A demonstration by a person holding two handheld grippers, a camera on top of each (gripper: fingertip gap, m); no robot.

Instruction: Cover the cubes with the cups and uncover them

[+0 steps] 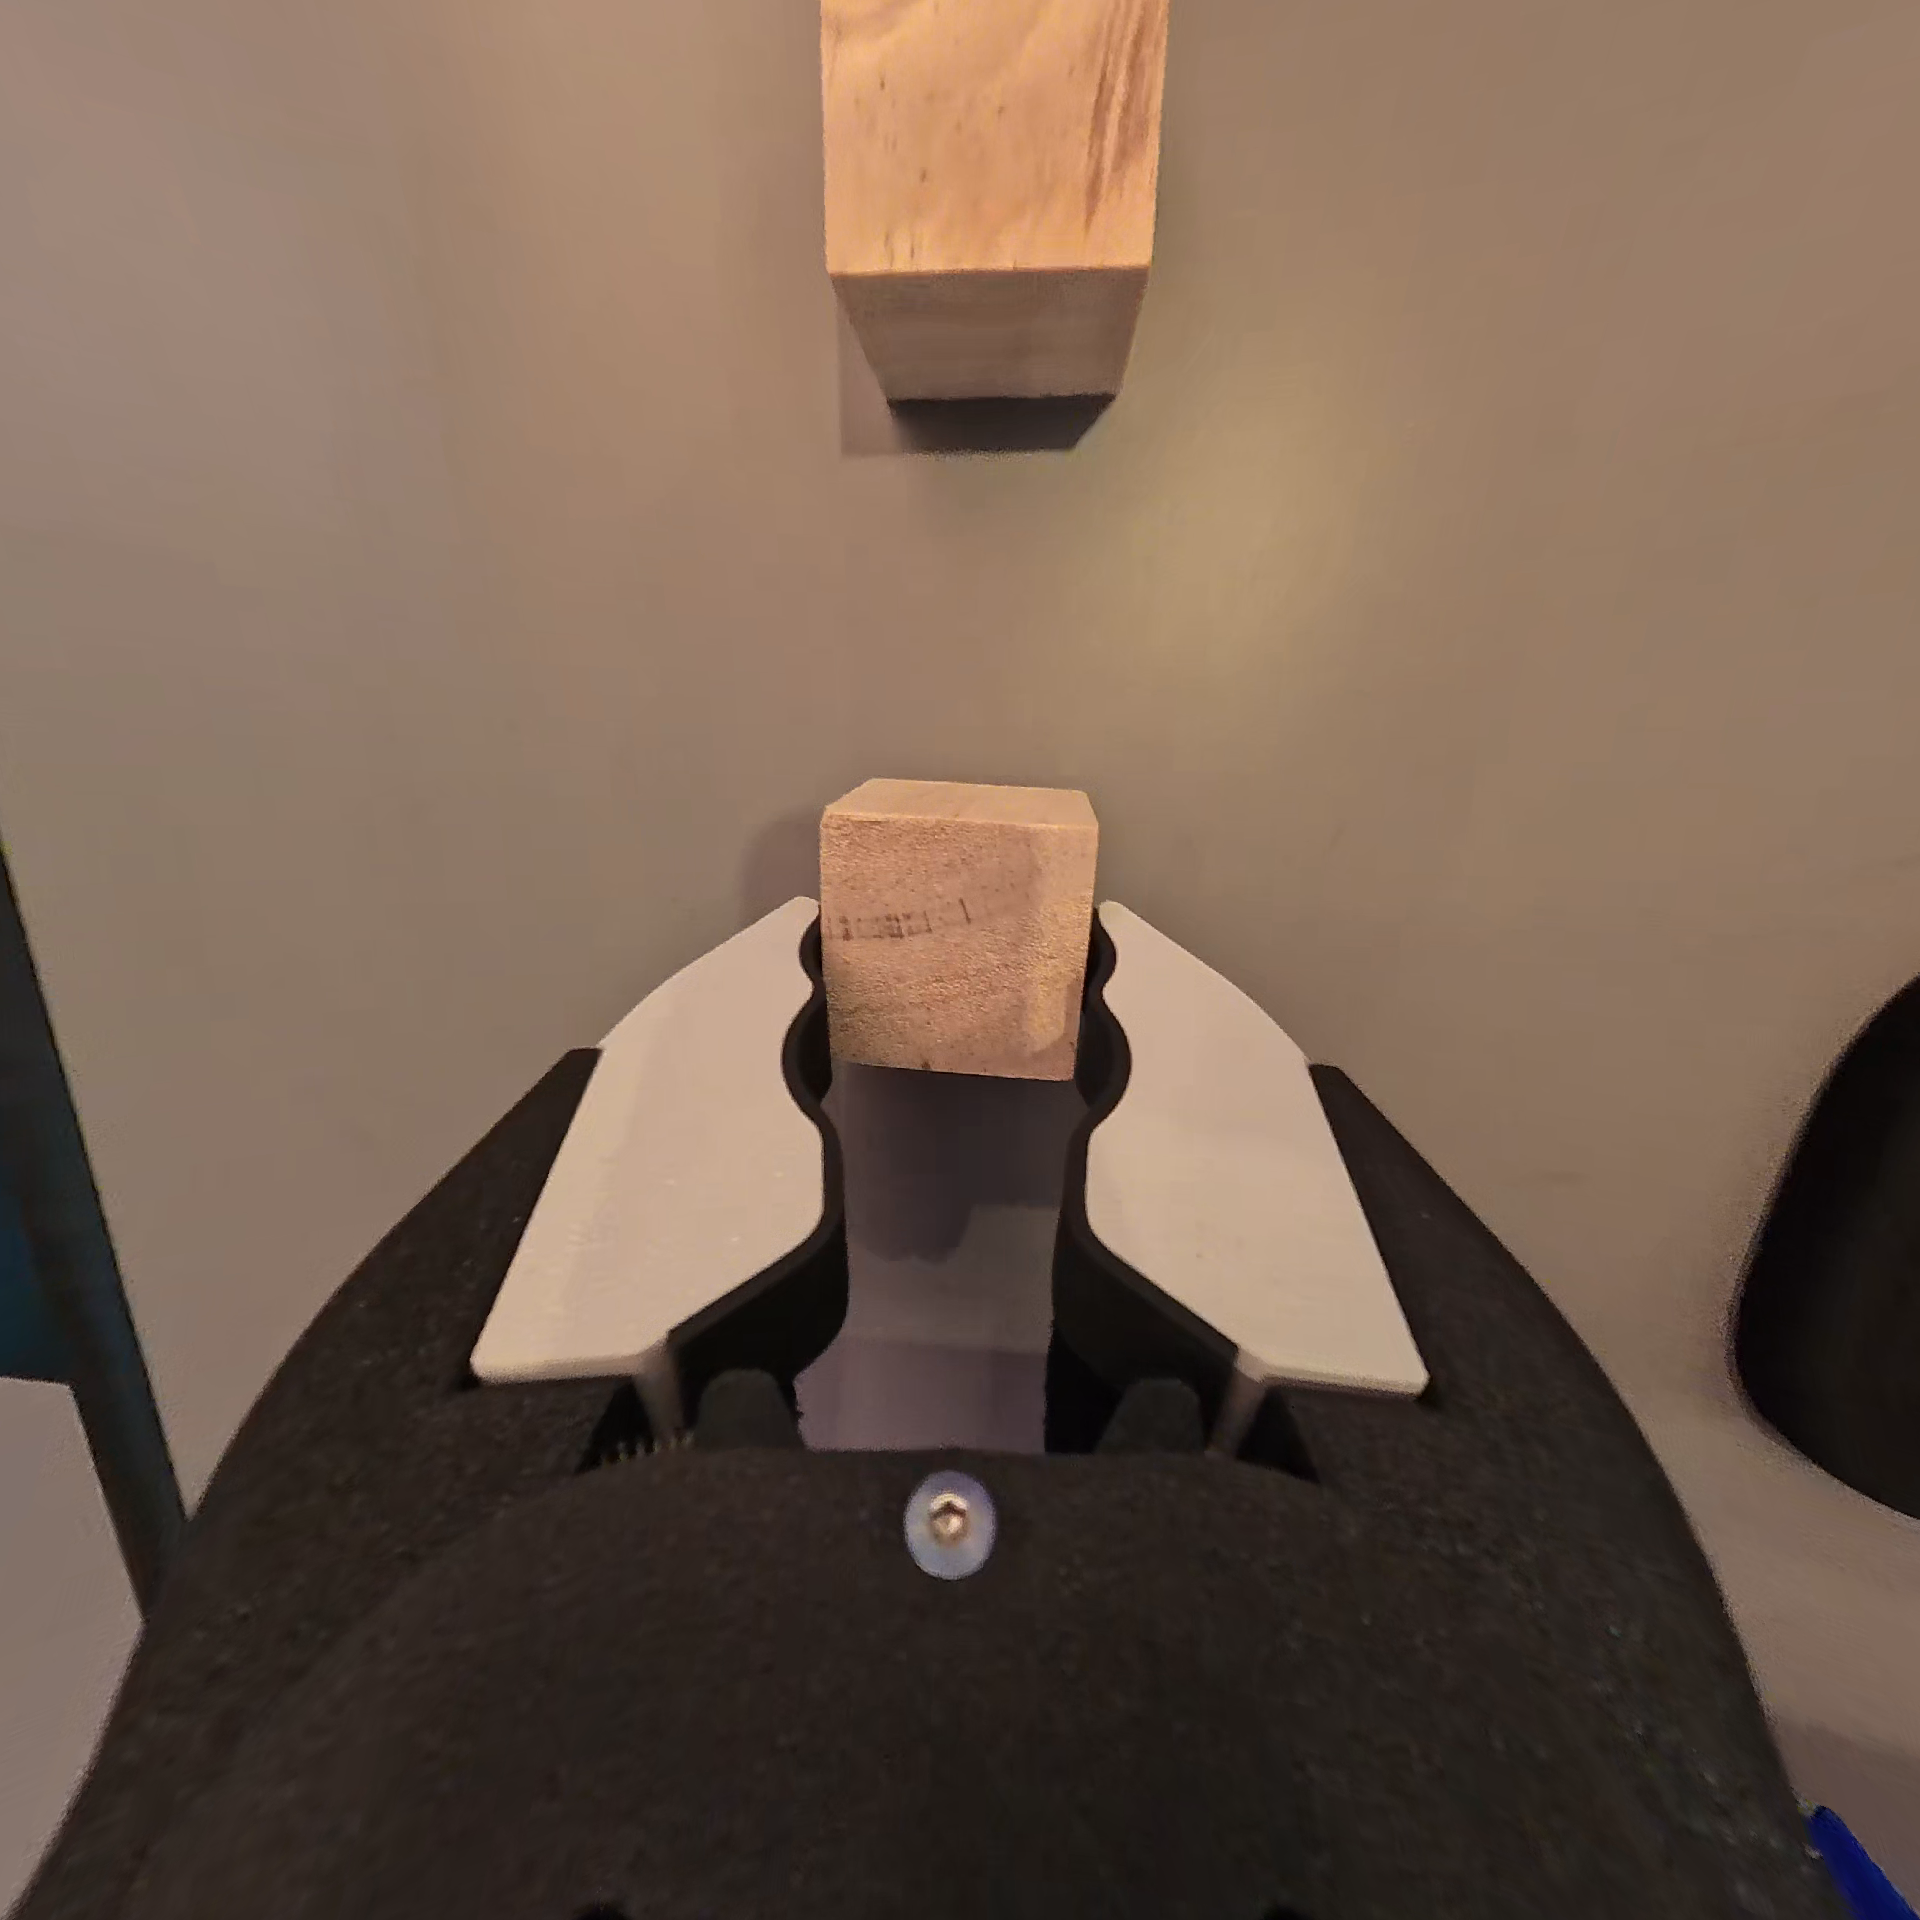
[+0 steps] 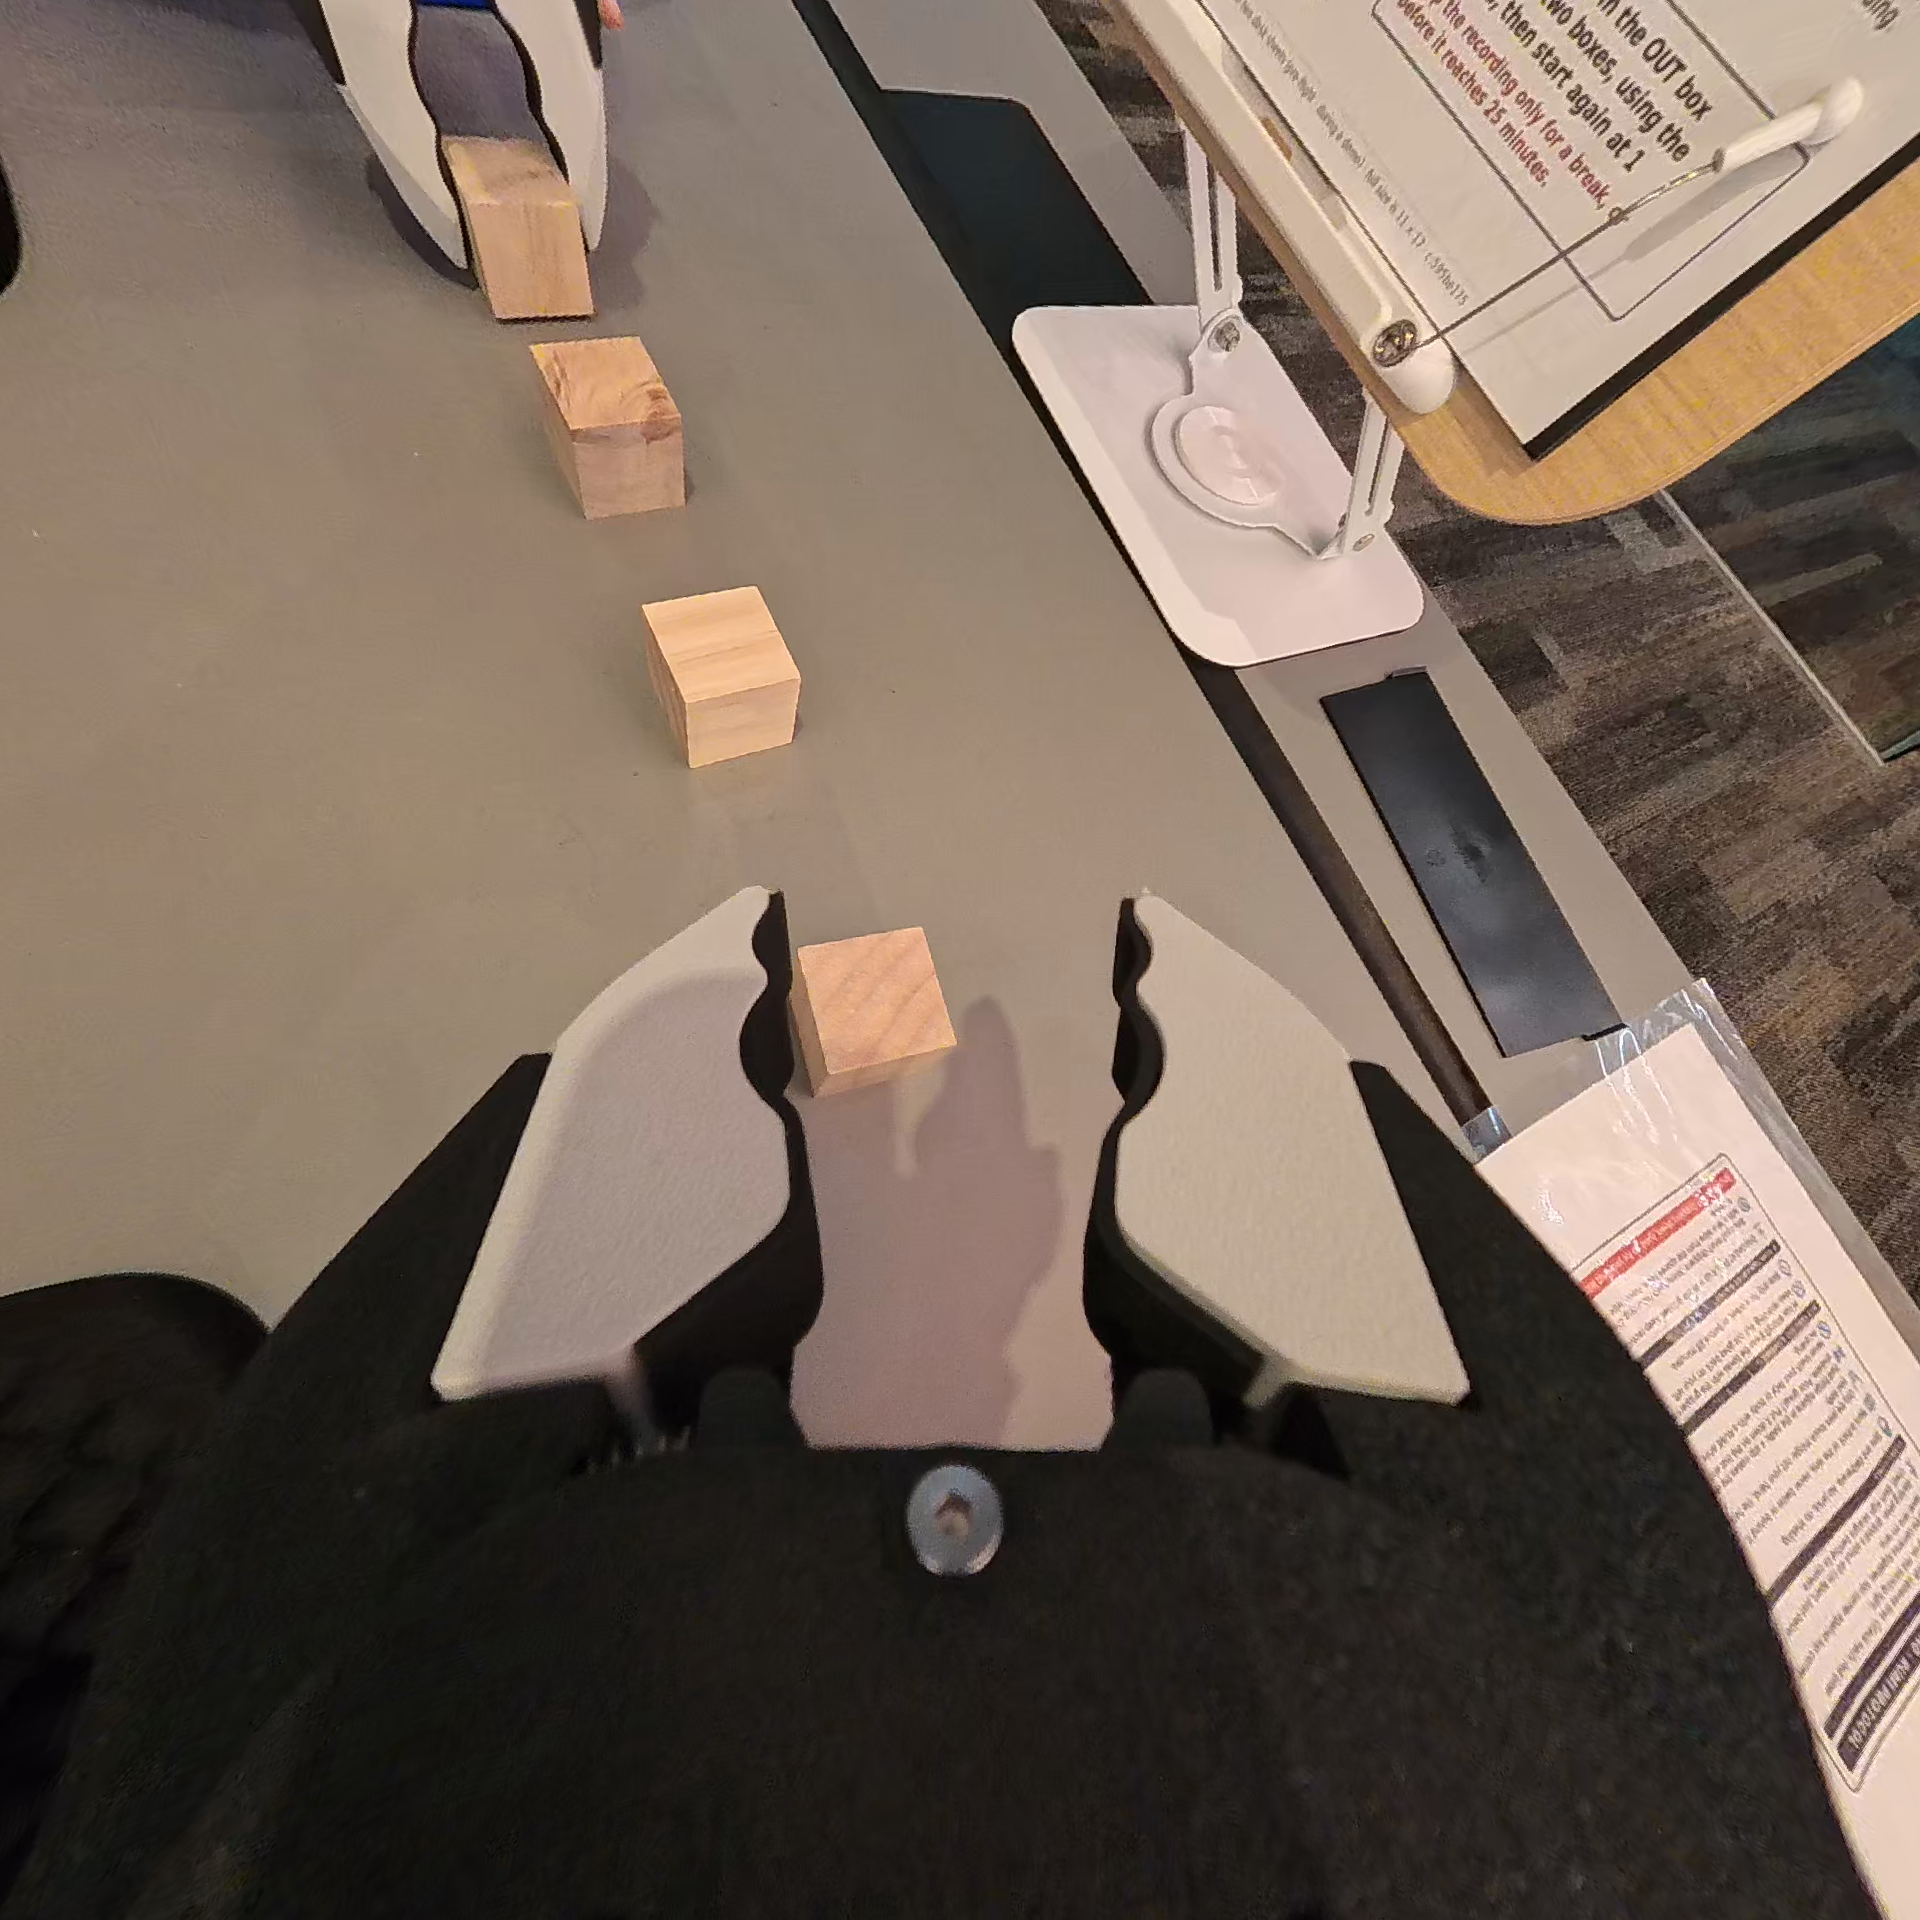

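Four wooden cubes sit in a row on the grey table [image 2: 312, 727]. The left gripper [image 1: 958, 940] clamps the far cube [image 1: 958, 940] by its flat sides. The right gripper [image 2: 951, 914] hangs open around the near cube [image 2: 873, 1006], not pinching it. The cubes look light, rigid and easy to grip.

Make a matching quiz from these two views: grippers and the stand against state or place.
Things:
1. left gripper
2. right gripper
3. white stand

States or places:
A. open, with the smallest wooden cube between its fingers, close to one of them
B. at the table edge, propping up a board
C. closed on the wooden cube at the row's far end

Pairs: 1-C, 2-A, 3-B
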